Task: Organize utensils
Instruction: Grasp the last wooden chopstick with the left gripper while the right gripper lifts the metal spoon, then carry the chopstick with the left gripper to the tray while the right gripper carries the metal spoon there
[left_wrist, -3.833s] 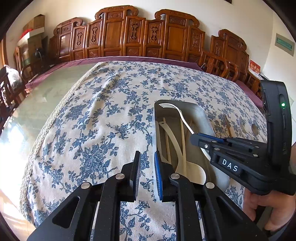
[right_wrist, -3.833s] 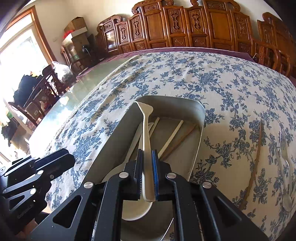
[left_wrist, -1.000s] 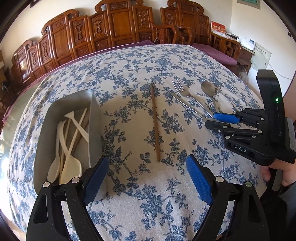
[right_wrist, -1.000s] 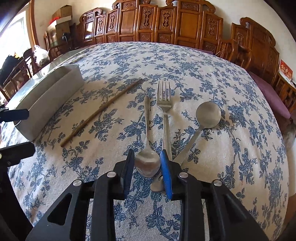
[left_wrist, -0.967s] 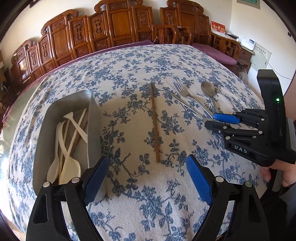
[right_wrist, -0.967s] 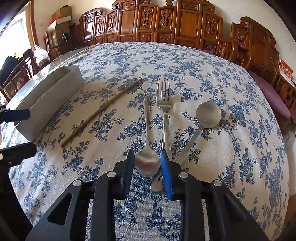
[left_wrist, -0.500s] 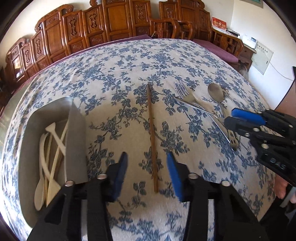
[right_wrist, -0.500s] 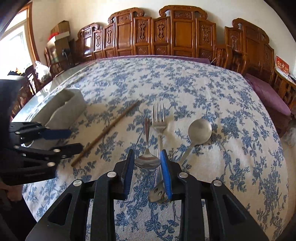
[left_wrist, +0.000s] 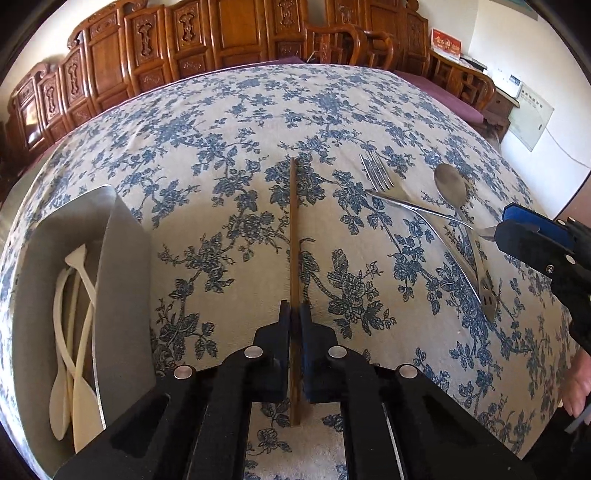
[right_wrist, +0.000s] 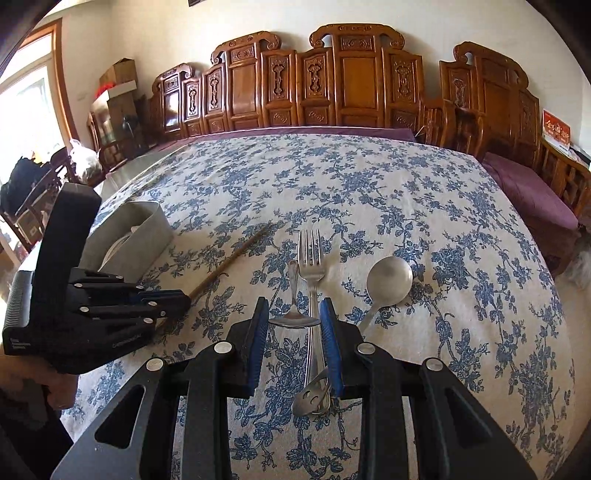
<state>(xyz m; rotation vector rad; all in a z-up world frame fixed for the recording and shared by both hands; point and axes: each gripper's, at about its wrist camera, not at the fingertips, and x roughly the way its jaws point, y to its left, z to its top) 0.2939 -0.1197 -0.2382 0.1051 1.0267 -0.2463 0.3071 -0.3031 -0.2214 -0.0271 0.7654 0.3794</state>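
Floral tablecloth (left_wrist: 229, 155): left gripper (left_wrist: 294, 321) fingers pinch chopstick (left_wrist: 294, 229); right gripper (right_wrist: 294, 325) fingers clasp spoon (right_wrist: 294, 314).

Worktop (left_wrist: 332, 110): large, covered by a cream tablecloth (right_wrist: 369, 192) printed with blue flowers; a purple undercloth (right_wrist: 295, 131) shows along the far edge.

Carved wooden chairs (right_wrist: 354, 81): a row against the far wall, reddish-brown, panelled backs.

Cardboard boxes (right_wrist: 120, 75): stacked in the left corner, near a wood-framed window (right_wrist: 33, 99).

Red card (right_wrist: 556, 131): propped at the right, on wooden furniture.

Wall chart (left_wrist: 530, 116): pale, on the right wall.
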